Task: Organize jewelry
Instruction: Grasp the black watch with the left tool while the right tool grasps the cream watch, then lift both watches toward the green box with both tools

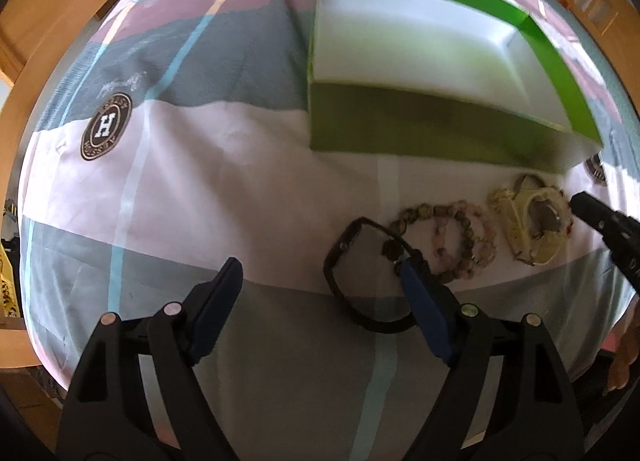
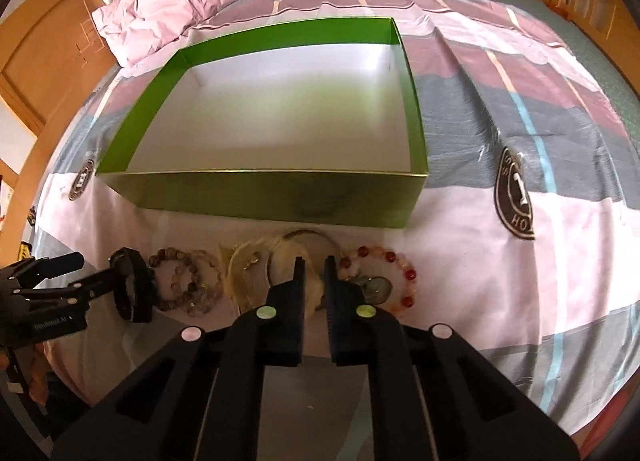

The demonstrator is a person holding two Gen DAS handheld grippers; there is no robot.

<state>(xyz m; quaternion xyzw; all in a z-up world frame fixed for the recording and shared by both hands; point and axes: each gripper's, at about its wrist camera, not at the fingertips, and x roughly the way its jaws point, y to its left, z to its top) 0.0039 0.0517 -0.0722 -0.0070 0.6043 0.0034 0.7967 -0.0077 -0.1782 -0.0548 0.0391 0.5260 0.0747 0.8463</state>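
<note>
Here the left tool (image 1: 320, 281) gapes wide, one finger inside the stiff, light black bangle (image 1: 360, 285) near the bed's (image 1: 200, 189) front edge. Right tool (image 2: 314, 267) stands narrow, seemingly empty; grip the bangle's rim for the box (image 2: 260, 191)

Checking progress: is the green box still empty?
Empty. The green box shows only its bare white floor; the bracelets lie on the bedspread in front.

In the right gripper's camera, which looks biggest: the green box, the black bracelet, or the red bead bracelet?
1. Green box, by far the largest.
2 and 3. Red bead bracelet and black bracelet look about alike, so I won't rank them; the black one is seen at an angle.
</note>
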